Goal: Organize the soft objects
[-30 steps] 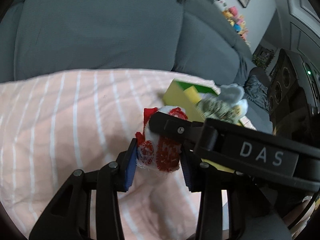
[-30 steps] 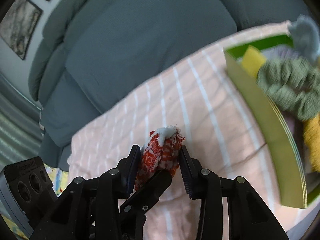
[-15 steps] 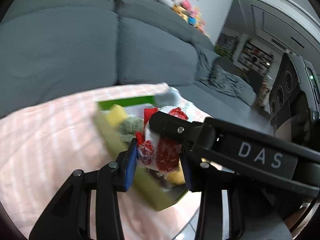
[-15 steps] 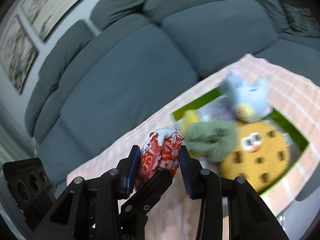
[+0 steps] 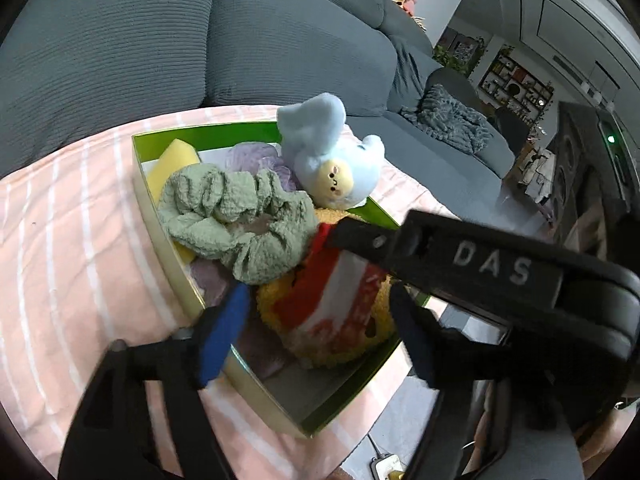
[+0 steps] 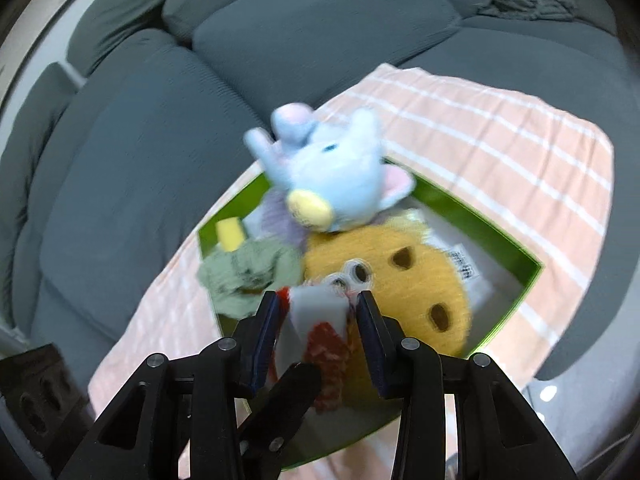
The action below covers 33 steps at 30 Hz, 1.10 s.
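Observation:
A red and white cloth [image 5: 332,300] hangs over the green box [image 5: 168,248], above a yellow cookie plush [image 6: 424,272]. My left gripper [image 5: 316,332] is open, its blue pads apart on either side of the cloth. My right gripper [image 6: 318,328] is shut on the cloth [image 6: 320,320] and reaches across the left view. The box also holds a green scrunchie [image 5: 236,216], a light blue plush [image 5: 332,160], a purple scrunchie [image 5: 256,160] and a yellow sponge [image 5: 172,164].
The box sits on a pink cloth with white stripes [image 5: 60,240] near its right edge. A grey sofa [image 5: 160,32] stands behind. A knitted grey throw [image 5: 452,120] lies on the sofa's far end. The floor shows below the table edge at right.
Both grippers carried the cloth over the box. My left gripper has opened and let go of the cloth. My right gripper still holds it.

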Each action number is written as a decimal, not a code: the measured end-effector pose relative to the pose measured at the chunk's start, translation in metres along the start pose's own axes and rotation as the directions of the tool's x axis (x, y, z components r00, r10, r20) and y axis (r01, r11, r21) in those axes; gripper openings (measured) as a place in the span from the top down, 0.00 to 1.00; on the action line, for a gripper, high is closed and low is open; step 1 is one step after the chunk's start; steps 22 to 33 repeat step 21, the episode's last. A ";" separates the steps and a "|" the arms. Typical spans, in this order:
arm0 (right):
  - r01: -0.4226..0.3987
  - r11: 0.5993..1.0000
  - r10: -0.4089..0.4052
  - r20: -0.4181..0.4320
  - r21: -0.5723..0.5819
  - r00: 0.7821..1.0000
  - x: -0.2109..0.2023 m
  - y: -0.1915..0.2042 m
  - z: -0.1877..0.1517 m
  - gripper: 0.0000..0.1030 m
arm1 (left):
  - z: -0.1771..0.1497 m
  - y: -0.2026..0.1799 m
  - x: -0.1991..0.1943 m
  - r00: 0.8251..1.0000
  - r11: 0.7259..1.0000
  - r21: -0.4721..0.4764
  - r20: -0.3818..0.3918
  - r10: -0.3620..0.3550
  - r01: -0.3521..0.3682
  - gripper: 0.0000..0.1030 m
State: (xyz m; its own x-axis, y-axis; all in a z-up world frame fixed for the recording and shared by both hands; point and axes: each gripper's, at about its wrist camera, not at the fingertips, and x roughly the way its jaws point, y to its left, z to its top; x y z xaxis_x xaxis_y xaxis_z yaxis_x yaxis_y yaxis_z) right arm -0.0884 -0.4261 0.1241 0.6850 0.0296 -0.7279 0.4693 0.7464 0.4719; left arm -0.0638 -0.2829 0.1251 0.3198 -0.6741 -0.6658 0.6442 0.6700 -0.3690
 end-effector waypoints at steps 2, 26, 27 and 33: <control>-0.003 1.000 0.003 0.024 0.006 1.000 -0.007 -0.001 -0.001 0.49 | 0.001 -0.003 -0.005 1.000 1.000 0.003 0.003 0.018 -0.018 0.18; -0.014 0.999 0.022 0.169 -0.048 0.985 -0.059 0.014 -0.005 0.29 | -0.004 -0.021 -0.058 0.993 0.995 0.064 0.098 0.067 -0.073 0.15; -0.014 0.999 0.022 0.169 -0.048 0.985 -0.059 0.014 -0.005 0.29 | -0.004 -0.021 -0.058 0.993 0.995 0.064 0.098 0.067 -0.073 0.15; -0.014 0.999 0.022 0.169 -0.048 0.985 -0.059 0.014 -0.005 0.29 | -0.004 -0.021 -0.058 0.993 0.995 0.064 0.098 0.067 -0.073 0.15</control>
